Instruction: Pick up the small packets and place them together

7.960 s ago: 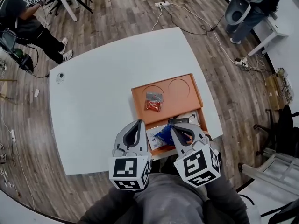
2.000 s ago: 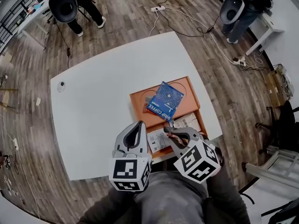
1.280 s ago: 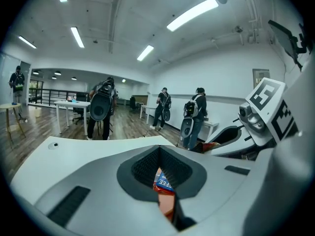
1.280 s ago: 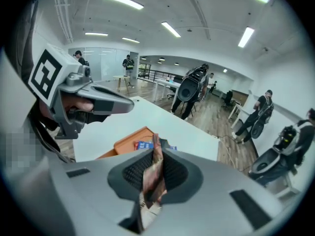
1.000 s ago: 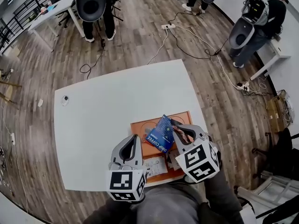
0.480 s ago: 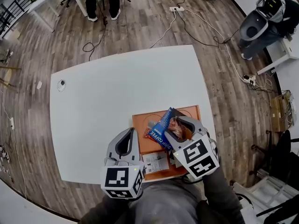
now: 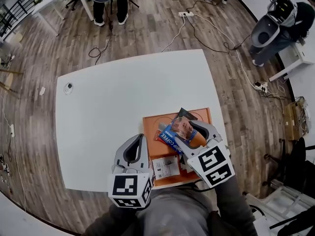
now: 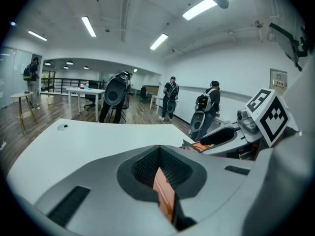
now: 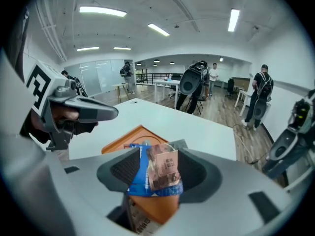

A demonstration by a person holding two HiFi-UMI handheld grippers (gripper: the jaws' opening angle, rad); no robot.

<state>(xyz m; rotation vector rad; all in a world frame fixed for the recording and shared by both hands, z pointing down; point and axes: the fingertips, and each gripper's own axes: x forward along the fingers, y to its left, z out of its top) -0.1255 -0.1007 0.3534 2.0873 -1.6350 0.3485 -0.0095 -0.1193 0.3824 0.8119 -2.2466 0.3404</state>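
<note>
Right tool (image 9: 158,155): jaws wide apart, have just been opening; two packets stand between them, pads don't look pressed on either.
Blue packet (image 7: 169,138): "DRIP COFFEE" print, lies tilted over tray's far half, near end between right tool's jaws.
Small packet (image 9: 164,167): brownish-pink, clear wrap, on top of blue packet, between the same jaws.
Left tool (image 8: 160,147): fingertips together, nothing gripped; orange of tray shows through the hollow behind the tips. Hovers at tray's left edge, just beside right tool; contact with tray can't be told.
Tray (image 7: 151,126): orange, at tabletop's near-right part; far half has two round recesses, near half is one compartment.
White packets (image 7: 165,167): flat in near compartment, partly hidden by the tools.
Grey packet (image 7: 185,113): only a corner shows past blue packet, on tray's far half.
Tabletop (image 7: 108,107): white; small round thing (image 7: 68,87) near far-left corner, well apart from tray.
Floor (image 7: 147,28): wood planks, cables (image 7: 206,21), people (image 7: 275,26) standing round.
</note>
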